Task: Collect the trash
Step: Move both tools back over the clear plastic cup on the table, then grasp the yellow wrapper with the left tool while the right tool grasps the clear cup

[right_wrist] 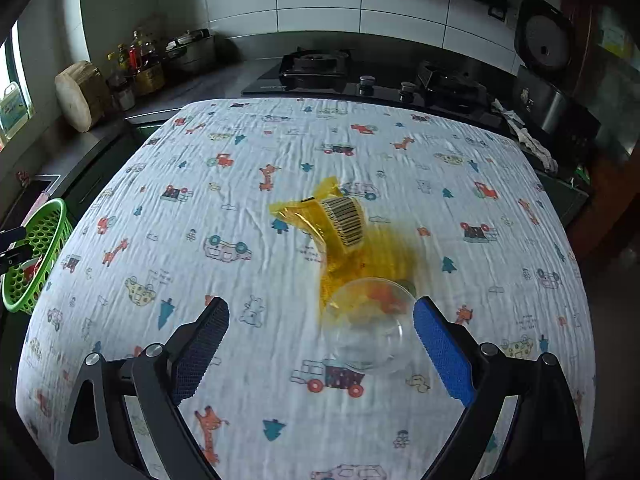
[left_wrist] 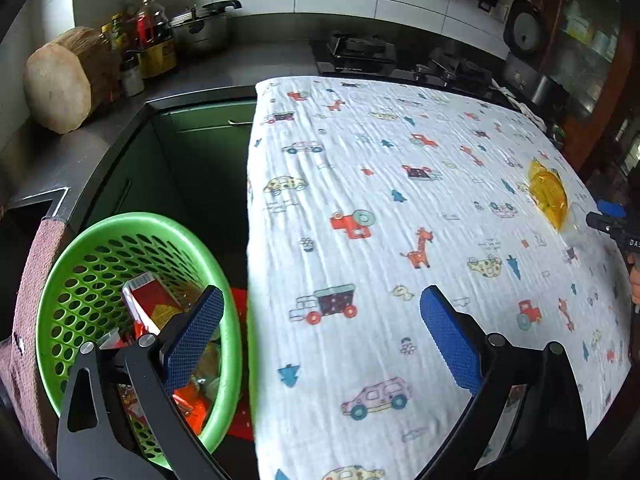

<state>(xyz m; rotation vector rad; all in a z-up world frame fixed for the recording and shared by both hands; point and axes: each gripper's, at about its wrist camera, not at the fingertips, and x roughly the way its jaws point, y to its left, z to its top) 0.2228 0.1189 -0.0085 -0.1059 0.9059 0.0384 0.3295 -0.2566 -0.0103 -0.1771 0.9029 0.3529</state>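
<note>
Right gripper [right_wrist: 320, 344] jaws apart over clear cup [right_wrist: 366, 326] and yellow wrapper [right_wrist: 340, 228]; left gripper [left_wrist: 320, 332] jaws apart, empty. Risk: crinkly wrapper slips, cup rolls off tabletop [right_wrist: 160, 240].

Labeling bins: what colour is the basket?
Bright green basket, perforated; clearest in the left wrist view.

L gripper [left_wrist: 322, 318]: jaws spread wide, nothing between pads, tilted downward, straddling the surface's left edge. R gripper [right_wrist: 322, 330]: jaws wide apart, pads touching nothing, pitched downward over the surface's near-middle area. R gripper tip also shows at the surface's right edge, left-wrist view.
</note>
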